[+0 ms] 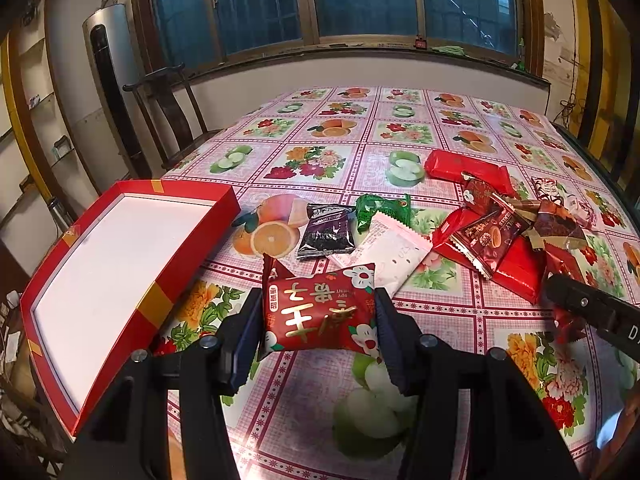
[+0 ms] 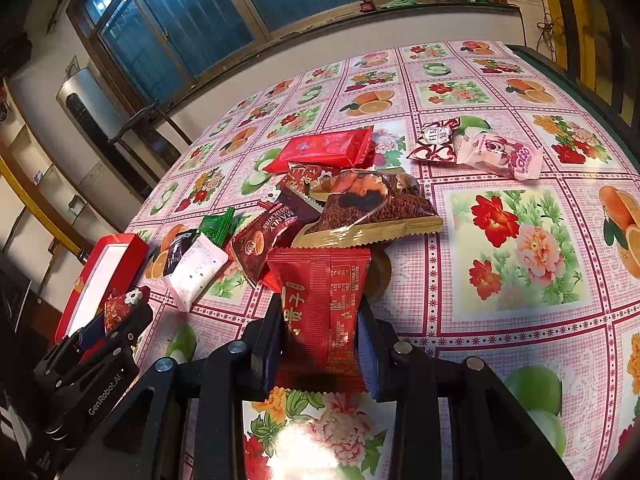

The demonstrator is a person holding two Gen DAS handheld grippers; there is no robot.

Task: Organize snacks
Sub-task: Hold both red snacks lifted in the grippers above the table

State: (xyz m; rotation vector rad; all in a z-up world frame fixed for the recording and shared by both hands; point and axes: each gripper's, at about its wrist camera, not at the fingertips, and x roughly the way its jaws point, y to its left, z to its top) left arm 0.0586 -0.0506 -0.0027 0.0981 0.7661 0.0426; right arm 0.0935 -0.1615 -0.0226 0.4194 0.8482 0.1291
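My left gripper (image 1: pixel 318 320) is shut on a red flowered snack packet (image 1: pixel 320 300) with gold characters, held just above the tablecloth beside the open red box (image 1: pixel 192 256). The right wrist view shows that left gripper (image 2: pixel 116 316) at the lower left, in front of the red box (image 2: pixel 120 248). My right gripper (image 2: pixel 322 320) is shut on a plain red snack packet (image 2: pixel 324 292), at the near edge of the snack pile (image 2: pixel 360 208). In the left wrist view the right gripper (image 1: pixel 560 300) enters from the right edge.
The box has a white inside with nothing in it. Loose snacks lie mid-table: a black packet (image 1: pixel 326 232), a green one (image 1: pixel 382 210), a white one (image 1: pixel 394 256), brown and red ones (image 1: pixel 488 240). A pink packet (image 2: pixel 504 152) lies apart. A chair (image 1: pixel 168 112) stands at the table's far left.
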